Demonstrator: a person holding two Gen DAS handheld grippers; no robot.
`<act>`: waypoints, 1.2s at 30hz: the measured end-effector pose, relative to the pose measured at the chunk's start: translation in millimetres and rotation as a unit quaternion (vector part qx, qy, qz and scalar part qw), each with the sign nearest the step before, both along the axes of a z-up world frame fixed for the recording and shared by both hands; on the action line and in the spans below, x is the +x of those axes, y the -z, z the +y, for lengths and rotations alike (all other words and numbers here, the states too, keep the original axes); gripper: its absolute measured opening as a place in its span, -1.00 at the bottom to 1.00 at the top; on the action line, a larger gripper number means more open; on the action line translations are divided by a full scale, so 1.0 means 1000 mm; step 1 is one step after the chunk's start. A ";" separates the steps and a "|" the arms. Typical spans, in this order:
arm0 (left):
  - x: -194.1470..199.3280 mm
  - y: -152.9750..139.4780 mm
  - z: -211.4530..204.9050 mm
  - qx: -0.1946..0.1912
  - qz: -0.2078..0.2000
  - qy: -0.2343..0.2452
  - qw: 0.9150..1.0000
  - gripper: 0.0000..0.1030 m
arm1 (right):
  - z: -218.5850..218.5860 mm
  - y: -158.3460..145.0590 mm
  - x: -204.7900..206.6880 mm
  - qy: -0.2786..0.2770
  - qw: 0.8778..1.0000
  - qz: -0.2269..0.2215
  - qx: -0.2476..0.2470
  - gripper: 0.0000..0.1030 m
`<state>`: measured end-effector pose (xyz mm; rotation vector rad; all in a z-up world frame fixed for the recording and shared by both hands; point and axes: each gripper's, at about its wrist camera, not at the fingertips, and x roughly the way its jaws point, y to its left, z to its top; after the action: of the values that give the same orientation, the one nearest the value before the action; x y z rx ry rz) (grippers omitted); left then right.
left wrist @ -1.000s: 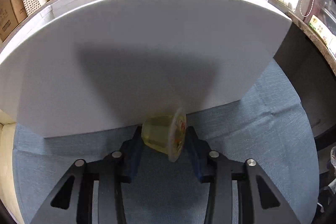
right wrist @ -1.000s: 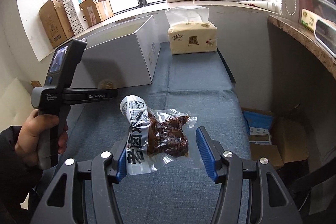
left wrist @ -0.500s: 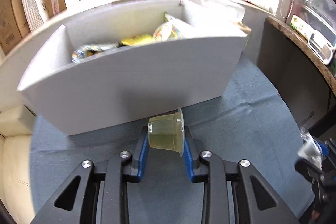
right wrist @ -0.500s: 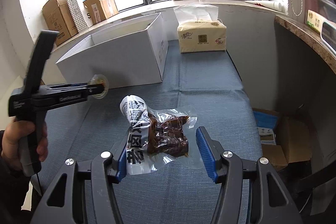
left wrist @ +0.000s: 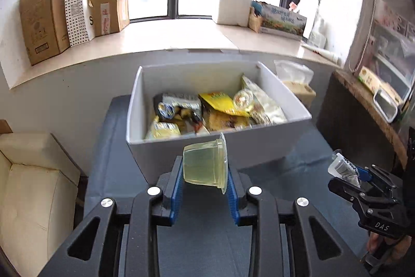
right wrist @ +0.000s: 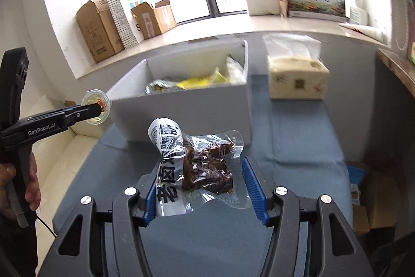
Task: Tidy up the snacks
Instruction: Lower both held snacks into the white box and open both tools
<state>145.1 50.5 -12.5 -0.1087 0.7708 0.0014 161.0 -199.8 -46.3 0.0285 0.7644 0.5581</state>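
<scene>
Progress: the white rectangular cardboard box [left wrist: 269, 144] stands toward the far edge of the blue cloth-covered surface [right wrist: 293, 136] and already contains several snacks, among them a yellow foil pouch [left wrist: 220, 103], a silver foil packet [left wrist: 179, 101] and a small clear cup [left wrist: 243, 98]. That part of the sorting appears done.

Two items are in transit. The left tongs [left wrist: 205, 181] have just been closing and now clamp a translucent yellow jelly cup [left wrist: 203, 165], lying on its side, between the blue pads. The cup is off the surface, in front of the box's near wall and about level with its rim; it is not yet over the opening.

The right tongs [right wrist: 199, 188] carry a clear vacuum-sealed pouch of dark brown food with a white printed panel [right wrist: 197, 168]. The left pad touches the printed edge; the right pad's contact with the clear film cannot be confirmed. The pouch appears lifted above the near half of the surface.

Remaining, judged from this state: place both items in the box. No other loose snacks are visible on the surface.
</scene>
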 end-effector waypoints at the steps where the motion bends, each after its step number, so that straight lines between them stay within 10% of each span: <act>1: 0.003 -0.007 0.006 -0.006 -0.004 -0.002 1.000 -0.36 | 0.007 -0.007 0.007 -0.005 1.000 -0.006 0.001 0.21; 12: 0.096 -0.038 0.025 0.029 -0.029 -0.004 0.999 -0.36 | 0.065 -0.060 0.112 -0.006 1.000 -0.026 -0.002 0.21; 15: 0.115 -0.024 0.025 0.022 -0.009 0.005 1.000 -0.32 | 0.072 -0.056 0.137 0.003 1.000 -0.010 -0.012 0.56; 18: 0.123 -0.009 0.021 0.038 0.004 0.011 0.999 1.00 | 0.069 -0.049 0.150 0.014 1.000 -0.005 -0.014 0.93; 36: 0.079 -0.028 0.026 0.041 -0.062 -0.002 0.997 1.00 | 0.050 -0.066 0.108 0.028 0.996 -0.086 -0.023 1.00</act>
<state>224.5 76.5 15.6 -0.0317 0.6463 0.0309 268.9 -149.7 19.9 -0.0410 0.6073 0.4834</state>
